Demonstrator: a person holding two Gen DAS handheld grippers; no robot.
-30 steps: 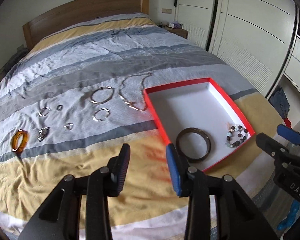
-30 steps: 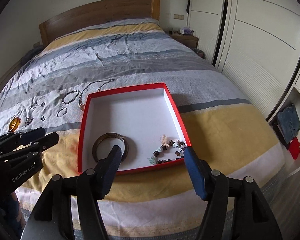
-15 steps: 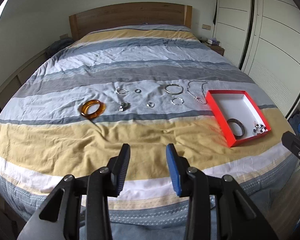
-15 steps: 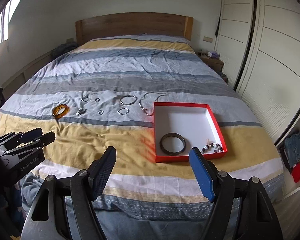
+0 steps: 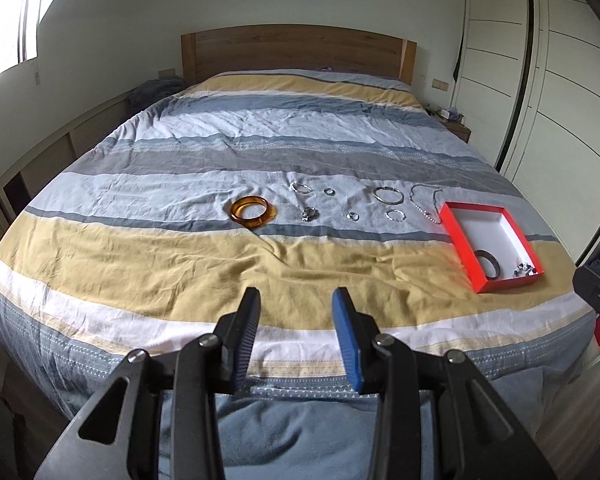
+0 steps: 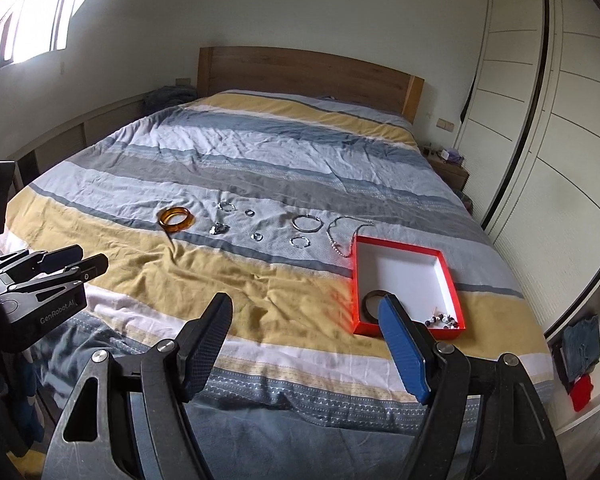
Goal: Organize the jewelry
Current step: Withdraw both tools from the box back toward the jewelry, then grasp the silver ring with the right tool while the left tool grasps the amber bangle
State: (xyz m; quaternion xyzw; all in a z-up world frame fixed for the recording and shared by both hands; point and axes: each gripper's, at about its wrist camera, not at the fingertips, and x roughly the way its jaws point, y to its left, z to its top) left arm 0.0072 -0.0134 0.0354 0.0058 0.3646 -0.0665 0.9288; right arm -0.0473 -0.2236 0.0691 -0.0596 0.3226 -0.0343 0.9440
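A red box [image 5: 457, 238] [image 6: 444, 272] lies on the bed at the right, holding a dark bangle [image 5: 489, 264] [image 6: 371, 303] and a beaded bracelet [image 5: 525, 269] [image 6: 442, 320]. An amber bangle [image 5: 253, 209] [image 6: 176, 219], silver rings, silver bracelets [image 5: 388, 194] [image 6: 307, 223] and a chain necklace [image 5: 422, 199] [image 6: 346, 234] lie on the bedspread. My left gripper [image 5: 296, 328] is open and empty, back off the bed's foot. My right gripper [image 6: 306, 332] is open and empty, also back from the bed.
The striped bed [image 5: 260, 152] has a wooden headboard [image 5: 296, 50]. White wardrobe doors [image 5: 560, 100] line the right wall. A nightstand [image 6: 450, 170] stands at the far right. Low cabinets [image 5: 52, 152] run along the left wall.
Both grippers have pulled far back from the red box and risen, so the whole bed shows. Both stay open and empty. The jewelry has not moved.
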